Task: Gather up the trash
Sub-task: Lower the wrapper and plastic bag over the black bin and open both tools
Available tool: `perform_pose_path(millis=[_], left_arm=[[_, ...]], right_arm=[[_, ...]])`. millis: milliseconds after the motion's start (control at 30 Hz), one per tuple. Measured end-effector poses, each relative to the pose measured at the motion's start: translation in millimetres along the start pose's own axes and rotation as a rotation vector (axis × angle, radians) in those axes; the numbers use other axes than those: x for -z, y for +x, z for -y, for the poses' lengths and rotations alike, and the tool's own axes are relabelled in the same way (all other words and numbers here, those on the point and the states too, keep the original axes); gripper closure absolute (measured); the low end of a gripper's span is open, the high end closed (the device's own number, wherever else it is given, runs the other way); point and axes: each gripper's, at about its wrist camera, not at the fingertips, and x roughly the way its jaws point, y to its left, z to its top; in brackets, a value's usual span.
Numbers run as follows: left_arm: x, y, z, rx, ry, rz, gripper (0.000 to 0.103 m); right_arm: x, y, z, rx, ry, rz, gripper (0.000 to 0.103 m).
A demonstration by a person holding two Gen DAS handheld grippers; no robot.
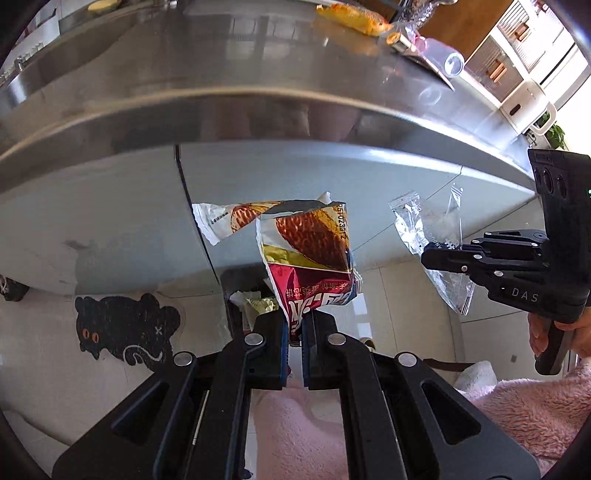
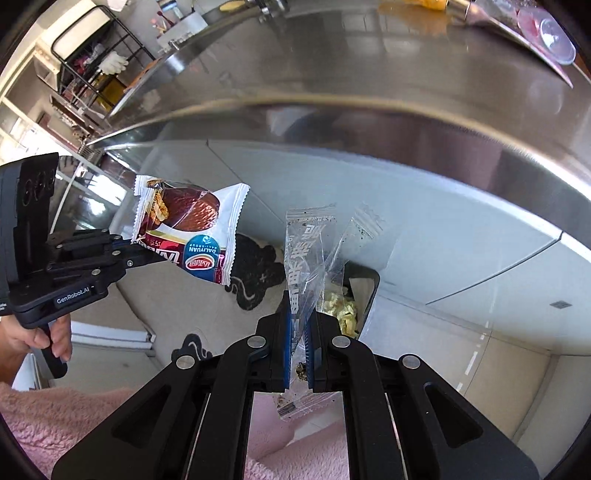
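Note:
In the left wrist view my left gripper (image 1: 294, 323) is shut on the bottom of a torn red and white snack wrapper (image 1: 310, 243), which stands up from its fingers. My right gripper (image 2: 300, 317) is shut on a clear plastic wrapper (image 2: 306, 251) with white lettering and crumbs inside. Each view also shows the other hand: the right gripper (image 1: 426, 256) with the clear wrapper (image 1: 413, 225), and the left gripper (image 2: 153, 256) with the snack wrapper (image 2: 195, 225). Below both sits a dark trash bin (image 1: 231, 284) (image 2: 371, 284) holding yellowish scraps (image 2: 341, 312).
A stainless steel counter (image 1: 258, 74) (image 2: 369, 81) fills the upper part of both views, with an orange packet (image 1: 354, 16) and a clear lid (image 1: 452, 62) on it. A black cat-shaped mat (image 1: 125, 325) (image 2: 255, 273) lies on the pale floor. Pink fleece sleeves show below.

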Motion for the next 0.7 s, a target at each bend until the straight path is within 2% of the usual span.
perform_pose_path(millis=[367, 567, 700], left_arm=[[16, 98, -29, -0.001, -0.016, -0.106, 0.099], [25, 144, -47, 0.004, -0.043, -0.183, 0.099], [31, 169, -56, 0.005, -0.049, -0.225, 0.098]], right_arm=[[22, 104, 17, 0.036, 0.101, -0.127, 0.096], [30, 150, 21, 0.05, 0.136, -0.198, 0.096], [33, 170, 38, 0.047, 0.177, -0.227, 0.096]])
